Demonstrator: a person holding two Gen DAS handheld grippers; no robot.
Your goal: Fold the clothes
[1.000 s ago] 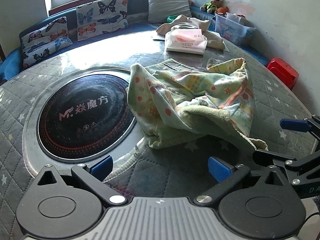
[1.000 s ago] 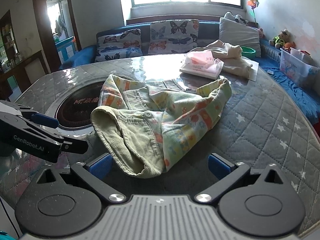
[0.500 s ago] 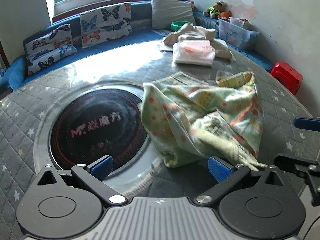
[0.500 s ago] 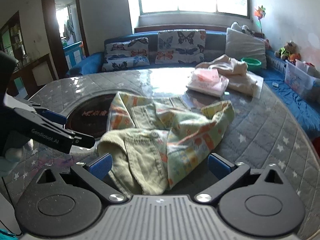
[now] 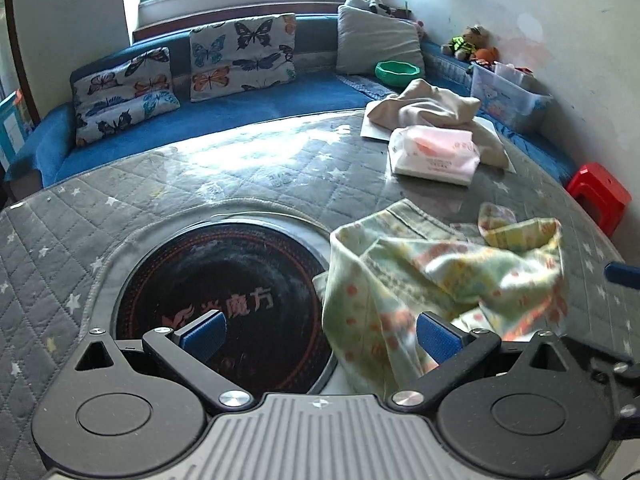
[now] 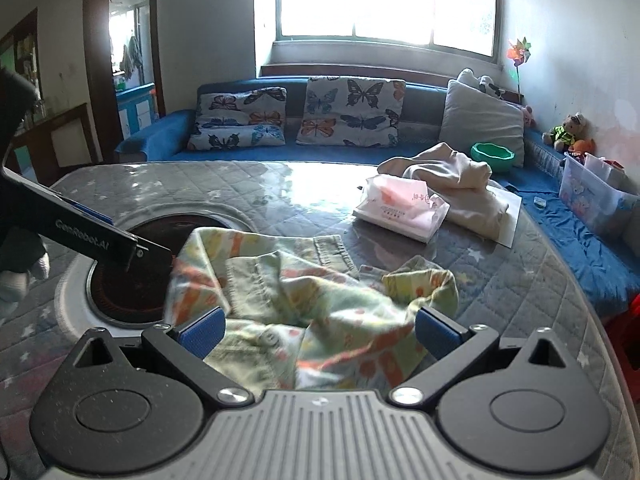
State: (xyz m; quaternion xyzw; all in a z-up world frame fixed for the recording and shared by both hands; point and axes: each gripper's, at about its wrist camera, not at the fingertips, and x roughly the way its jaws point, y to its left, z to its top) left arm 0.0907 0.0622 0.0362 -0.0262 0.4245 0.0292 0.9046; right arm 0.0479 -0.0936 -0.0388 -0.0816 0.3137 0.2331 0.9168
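Patterned garment (image 6: 320, 312) lies rumpled on table (image 5: 248, 168), between both grippers. Left gripper (image 5: 320, 332) and right gripper (image 6: 318, 330) fingers apart, holding nothing, prob. Step: sorting it out; next needs an edge found.

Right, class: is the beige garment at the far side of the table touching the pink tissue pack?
Touching. In the right wrist view the beige garment drapes against the far edge of the pink tissue pack, with no table surface visible between them.

Blue sofa (image 6: 248, 148) under bright window (image 6: 384, 0)
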